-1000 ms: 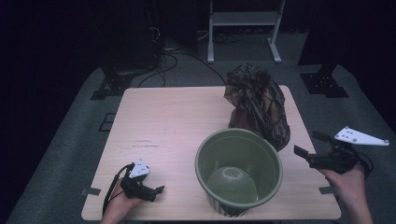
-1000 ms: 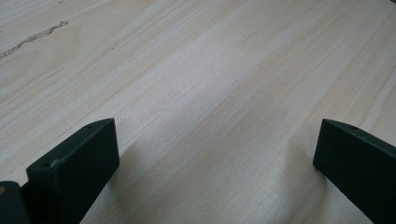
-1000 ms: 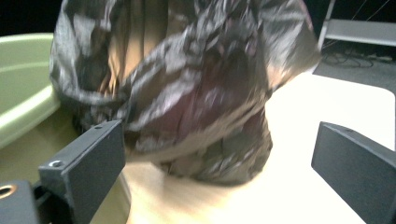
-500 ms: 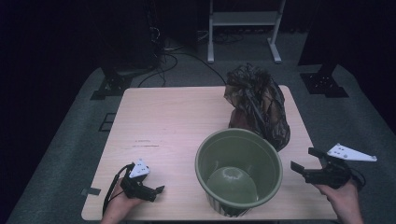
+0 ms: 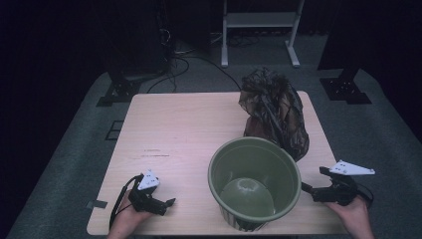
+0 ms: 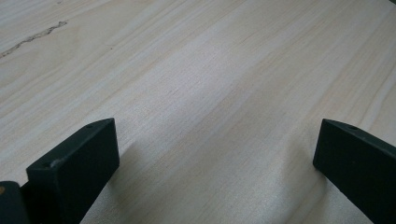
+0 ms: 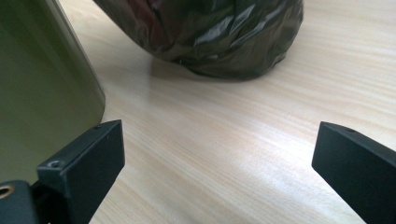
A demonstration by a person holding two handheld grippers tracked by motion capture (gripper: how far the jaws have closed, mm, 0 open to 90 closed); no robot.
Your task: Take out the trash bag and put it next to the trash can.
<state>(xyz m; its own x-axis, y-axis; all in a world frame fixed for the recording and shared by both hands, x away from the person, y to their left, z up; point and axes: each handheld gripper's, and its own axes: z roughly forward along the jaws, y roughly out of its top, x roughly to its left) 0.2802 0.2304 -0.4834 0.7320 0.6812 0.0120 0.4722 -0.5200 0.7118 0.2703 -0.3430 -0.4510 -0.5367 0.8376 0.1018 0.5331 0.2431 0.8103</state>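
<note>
Bucket (image 5: pixel 255 183), green, stands upright and open-topped near the front edge of the table (image 5: pixel 179 129), right of centre, with a crumpled dark bag (image 5: pixel 273 112) just behind it, apparently touching its far rim though the high view is too dim to be sure. Right gripper (image 5: pixel 309 190) sits low beside the bucket's right wall, jaws spread wide and holding nothing, bucket wall (image 7: pixel 42 88) and bag (image 7: pixel 210 37) ahead of it. Left gripper (image 5: pixel 166 204) rests well apart at the front left corner, jaws likewise wide over bare wood.
</note>
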